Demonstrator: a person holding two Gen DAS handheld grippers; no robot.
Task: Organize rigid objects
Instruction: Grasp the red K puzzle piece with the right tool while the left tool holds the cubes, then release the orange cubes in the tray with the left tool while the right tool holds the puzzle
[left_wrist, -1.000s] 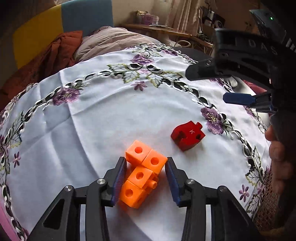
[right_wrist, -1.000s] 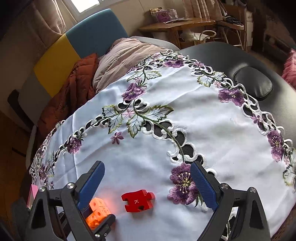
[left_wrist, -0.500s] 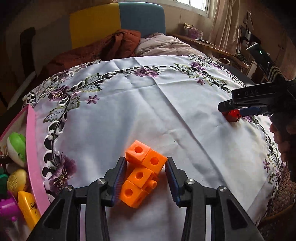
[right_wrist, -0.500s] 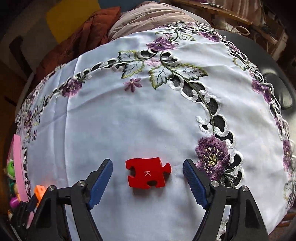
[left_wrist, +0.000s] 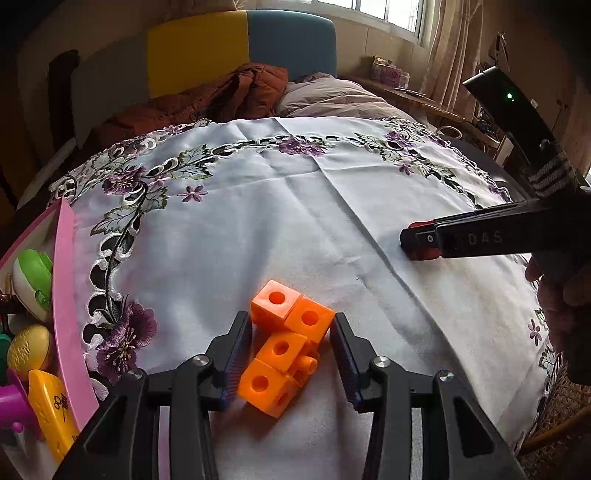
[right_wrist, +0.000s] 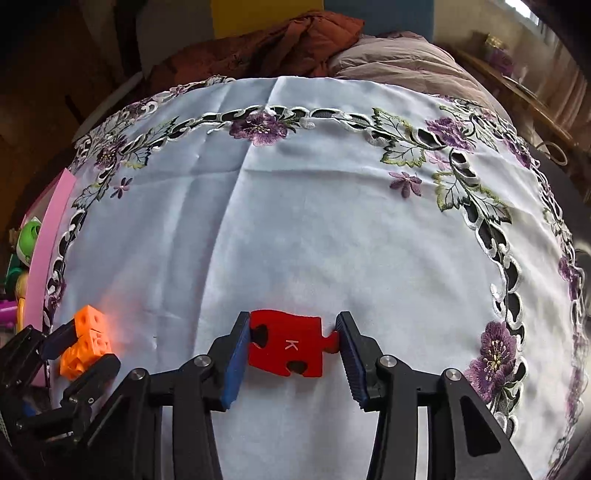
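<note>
Toys fill the pink bin at far left. Left gripper clamps the orange cube cluster above the embroidered tablecloth — further right, the right gripper is closing, pads touching the red puzzle piece on the cloth.

I am working in a lived-in home, likely a bedroom or sitting room: ahead of my tools lies an embroidered floral tablecloth, beyond it rumpled bedding and a yellow-and-blue headboard, with curtains far right.
</note>
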